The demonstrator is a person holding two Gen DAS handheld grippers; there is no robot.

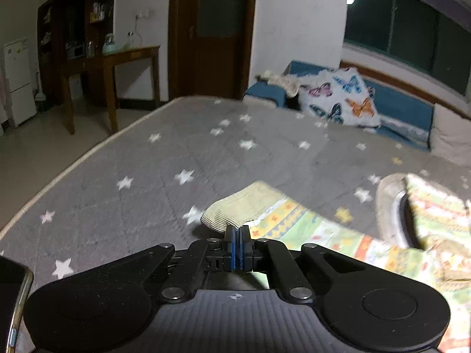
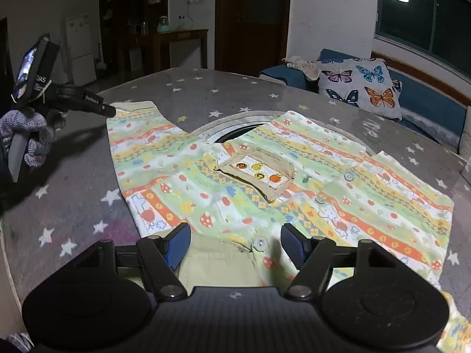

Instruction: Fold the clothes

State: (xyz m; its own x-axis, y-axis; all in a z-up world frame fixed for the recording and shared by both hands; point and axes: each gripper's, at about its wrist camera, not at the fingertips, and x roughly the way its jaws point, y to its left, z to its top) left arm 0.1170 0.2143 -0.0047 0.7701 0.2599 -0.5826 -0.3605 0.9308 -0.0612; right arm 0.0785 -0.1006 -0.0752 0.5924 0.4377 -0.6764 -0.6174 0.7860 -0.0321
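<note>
A small patterned shirt (image 2: 265,182) in green, yellow and orange lies spread flat on the grey star-print bed cover (image 2: 206,94), collar away from me. My left gripper (image 1: 239,235) is shut on the beige cuff (image 1: 244,206) of the left sleeve; in the right wrist view its tip (image 2: 110,111) sits at that cuff (image 2: 135,106). My right gripper (image 2: 232,244) is open and empty, low over the shirt's near hem, with a button (image 2: 260,243) between its fingers.
A butterfly pillow (image 2: 359,85) and blue bedding (image 2: 426,100) lie at the far right under the window. A wooden table (image 1: 129,58) and a door (image 1: 212,29) stand beyond the bed. The bed's left edge (image 1: 73,164) drops to the floor.
</note>
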